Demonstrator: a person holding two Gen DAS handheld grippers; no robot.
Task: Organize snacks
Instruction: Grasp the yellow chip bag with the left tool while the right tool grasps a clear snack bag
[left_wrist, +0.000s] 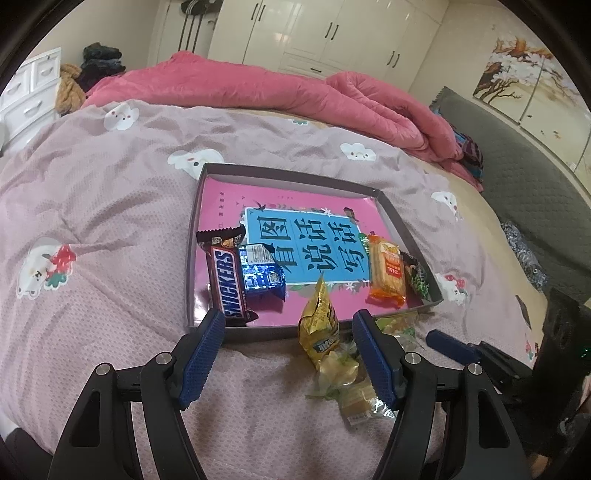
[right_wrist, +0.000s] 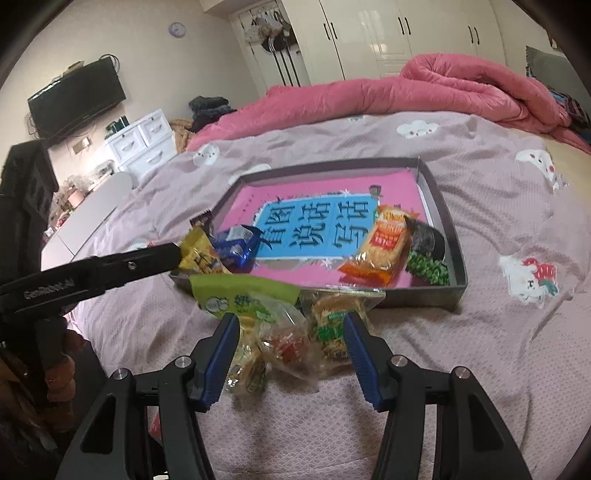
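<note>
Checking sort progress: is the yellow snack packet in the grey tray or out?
Half in: the yellow snack packet straddles the shallow grey cardboard tray's near rim, top inside, bottom on the bedspread.

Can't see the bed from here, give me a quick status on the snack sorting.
Left gripper open, empty. Right gripper open, fingers straddling loose snack packets on bedspread. Yellow packet leaning over tray front edge. Snickers and others already inside.
</note>
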